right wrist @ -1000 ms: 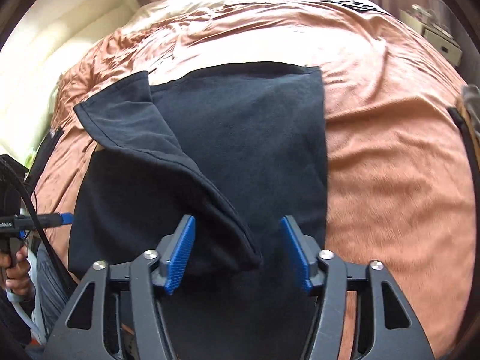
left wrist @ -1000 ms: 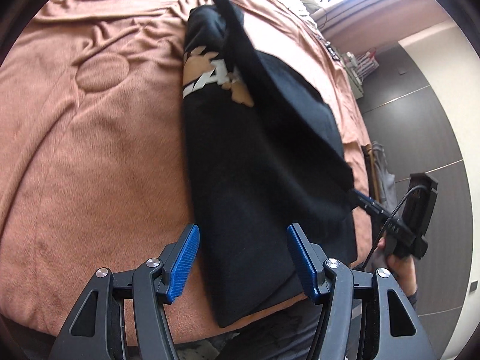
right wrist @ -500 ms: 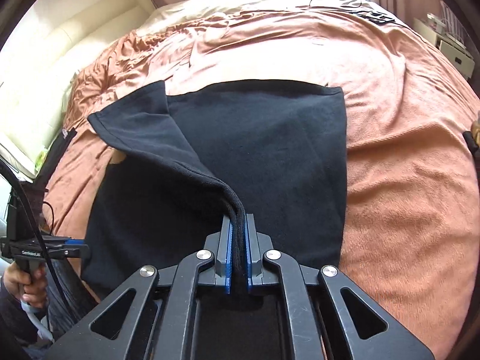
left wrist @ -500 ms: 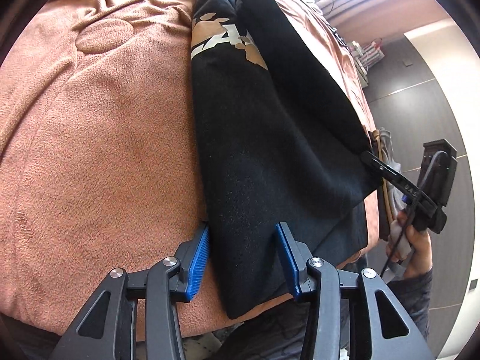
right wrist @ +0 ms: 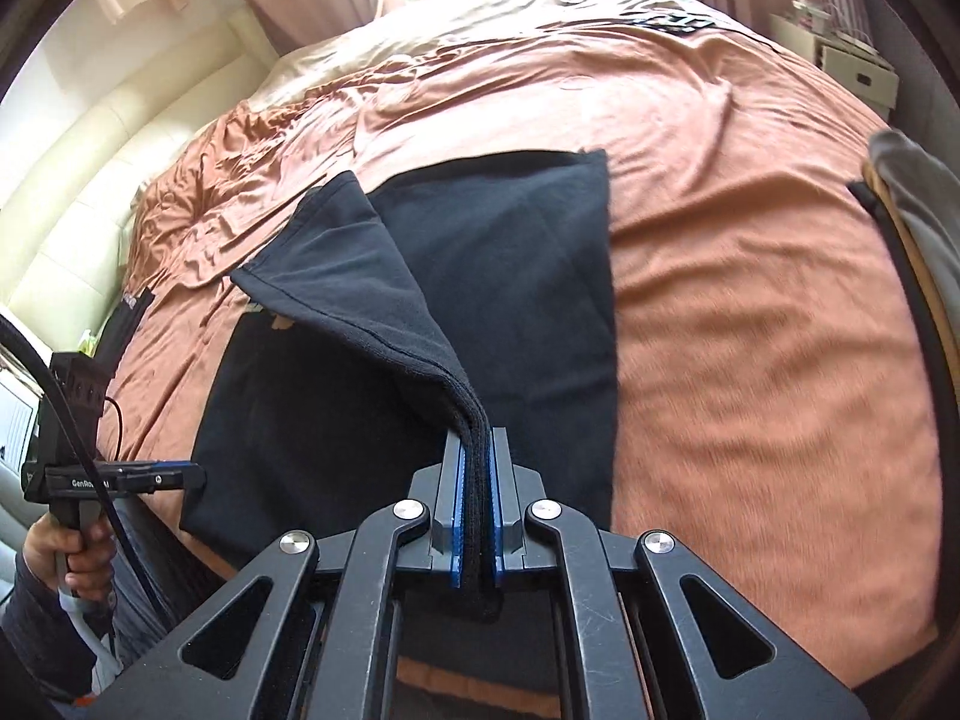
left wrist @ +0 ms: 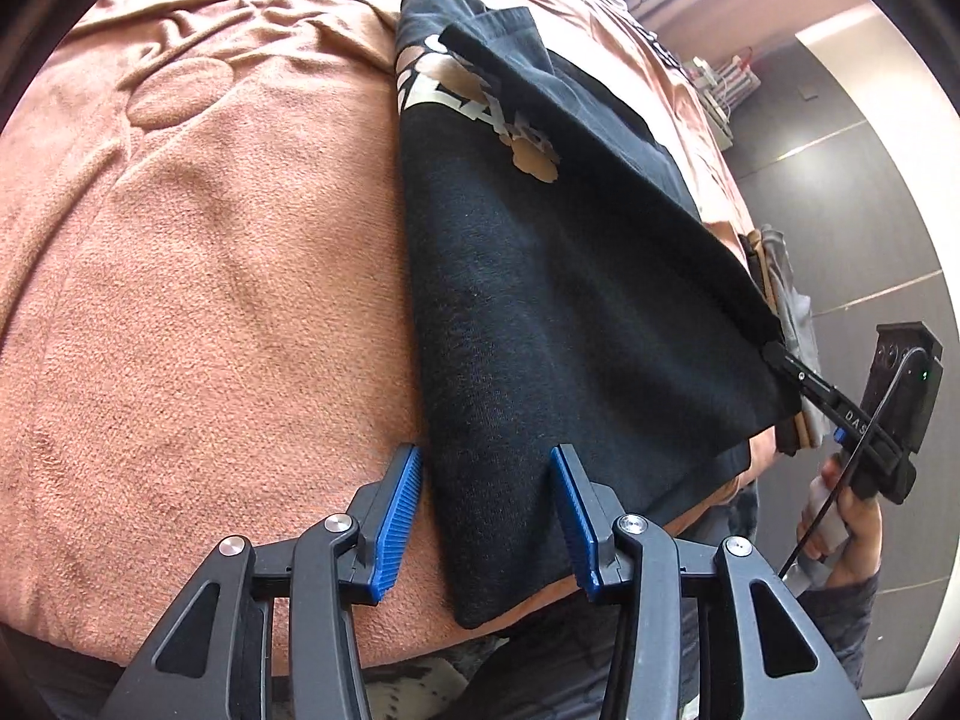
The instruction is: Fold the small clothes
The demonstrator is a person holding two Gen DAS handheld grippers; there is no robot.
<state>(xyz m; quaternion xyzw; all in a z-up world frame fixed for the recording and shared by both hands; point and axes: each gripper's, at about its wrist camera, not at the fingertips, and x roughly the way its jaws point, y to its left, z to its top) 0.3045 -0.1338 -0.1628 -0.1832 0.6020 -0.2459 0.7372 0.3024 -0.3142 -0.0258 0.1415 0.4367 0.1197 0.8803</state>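
Observation:
A black garment (left wrist: 540, 276) with a tan and white print lies on the orange-brown blanket (left wrist: 210, 300). My left gripper (left wrist: 486, 516) is open, its blue pads (left wrist: 402, 510) standing on either side of the garment's near edge without pinching it. My right gripper (right wrist: 477, 480) is shut on a doubled edge of the same garment (right wrist: 510, 276), holding that flap raised off the layer below. In the left wrist view the right gripper (left wrist: 777, 354) grips the lifted corner at the right. The left gripper (right wrist: 189, 476) shows at the left of the right wrist view, held in a hand (right wrist: 60, 546).
A stack of folded clothes (right wrist: 912, 210) sits at the bed's right edge. White storage boxes (right wrist: 858, 66) stand beyond the bed. A cream padded headboard (right wrist: 90, 180) runs along the left. Cables (right wrist: 672, 18) lie at the far end of the blanket.
My right gripper went from open to shut on the garment's edge and lifted the flap. My left gripper narrowed around the near edge and stays open.

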